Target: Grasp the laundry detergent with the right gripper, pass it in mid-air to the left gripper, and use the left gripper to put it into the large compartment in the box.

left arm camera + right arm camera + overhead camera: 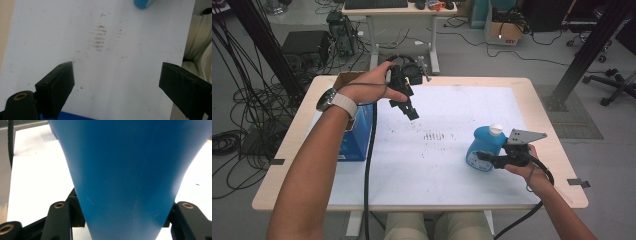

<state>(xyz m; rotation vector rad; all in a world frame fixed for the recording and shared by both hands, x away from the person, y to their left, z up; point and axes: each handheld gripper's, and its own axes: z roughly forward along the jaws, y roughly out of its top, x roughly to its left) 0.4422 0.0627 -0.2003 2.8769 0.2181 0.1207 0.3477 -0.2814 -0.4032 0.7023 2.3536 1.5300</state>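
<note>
**Blue bottle pinched by the right gripper near the counter's right edge**

A blue bottle (482,149) of smooth, glossy plastic stands on the counter (287,150), close to its right edge and about midway along it. The body is rounded and wide low down, narrowing upward to a neck closed by a white cap (496,129). A pale round label shows on its lower front; its print is too small to read. In the right gripper view the bottle's surface is an even, saturated blue with a few faint scuffs.

The right gripper (486,158), black and hard-edged with a grey three-cornered plate on top, pinches the bottle's lower body from the right side, its jaws pressed against opposite sides of the plastic. A thick black cable trails from it toward the near edge.

The left gripper (411,111) hangs in the air above the counter's far left part, its jaws spread wide with nothing between them. Its pads are matte black and blocky.

The counter has a light wood rim and a white, flat sheet (452,170) covering most of its top. Brownish smudges (434,135) in short rows mark the sheet's middle. A blue box (357,137) stands near the left edge.
</note>
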